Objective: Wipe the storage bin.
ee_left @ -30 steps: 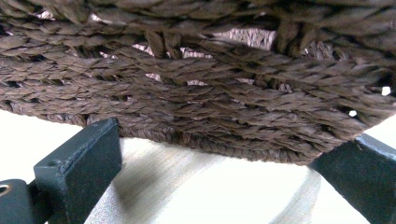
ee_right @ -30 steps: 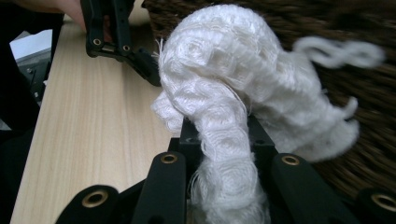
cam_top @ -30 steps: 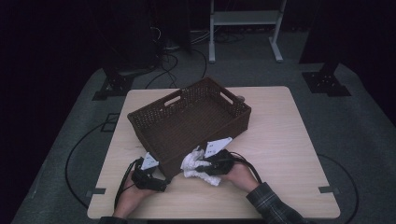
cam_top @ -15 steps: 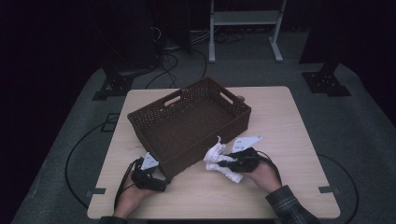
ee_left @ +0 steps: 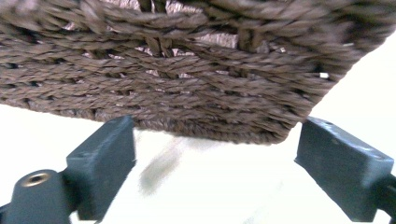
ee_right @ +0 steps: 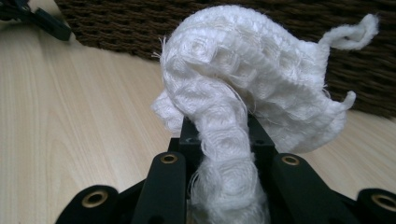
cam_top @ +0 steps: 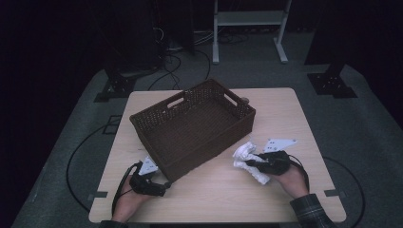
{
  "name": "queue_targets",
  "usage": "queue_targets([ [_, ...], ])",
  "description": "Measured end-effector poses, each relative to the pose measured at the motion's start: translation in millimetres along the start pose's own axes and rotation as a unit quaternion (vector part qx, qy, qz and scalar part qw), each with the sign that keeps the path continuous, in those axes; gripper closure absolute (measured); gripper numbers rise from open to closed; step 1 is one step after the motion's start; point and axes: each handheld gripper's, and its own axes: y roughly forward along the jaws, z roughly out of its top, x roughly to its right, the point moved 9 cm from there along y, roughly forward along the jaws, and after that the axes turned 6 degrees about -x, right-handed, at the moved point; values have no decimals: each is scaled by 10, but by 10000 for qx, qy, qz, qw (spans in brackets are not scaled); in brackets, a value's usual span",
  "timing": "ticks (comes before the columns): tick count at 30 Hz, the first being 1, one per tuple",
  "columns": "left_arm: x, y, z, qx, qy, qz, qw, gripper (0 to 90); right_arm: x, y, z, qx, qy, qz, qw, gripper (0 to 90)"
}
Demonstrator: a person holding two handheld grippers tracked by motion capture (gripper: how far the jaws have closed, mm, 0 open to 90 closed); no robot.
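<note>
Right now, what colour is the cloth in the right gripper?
White cloth with a waffle-like weave, clearest in the right gripper view.

We see a light wood counter (cam_top: 285, 102), a grey floor (cam_top: 361, 118) with black cables (cam_top: 178, 64), and a white stand (cam_top: 249, 19) behind.

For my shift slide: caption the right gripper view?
Right claw shut on a white cloth, wicker basket behind, on a wooden table.

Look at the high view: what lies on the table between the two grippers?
Bare table and the basket's near corner; the right gripper holds a white cloth.
</note>
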Motion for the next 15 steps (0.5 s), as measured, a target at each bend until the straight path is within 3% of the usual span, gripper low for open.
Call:
queue_targets([
  [6, 35, -207, 9, 205, 22, -298, 9993, 257, 142, -156, -160, 19, 212, -176, 9996, 736],
  [8, 29, -298, 12, 353, 90, -395, 9986, 395, 212, -229, -235, 32, 328, -267, 9991, 736],
  [9, 25, -346, 19, 423, 102, -433, 9981, 395, 212, -229, -235, 32, 328, -267, 9991, 736],
  [10, 24, -396, 33, 523, 126, -488, 9974, 471, 257, -265, -273, 54, 384, -317, 9987, 736],
  [12, 12, -497, 67, 679, 162, -511, 9963, 511, 277, -279, -285, 56, 414, -341, 9985, 736],
  [14, -9, -590, 120, 828, 182, -467, 9953, 658, 302, -294, -292, 79, 468, -368, 9982, 736],
  [15, -13, -632, 153, 921, 174, -475, 9945, 658, 302, -294, -292, 79, 468, -368, 9982, 736],
])
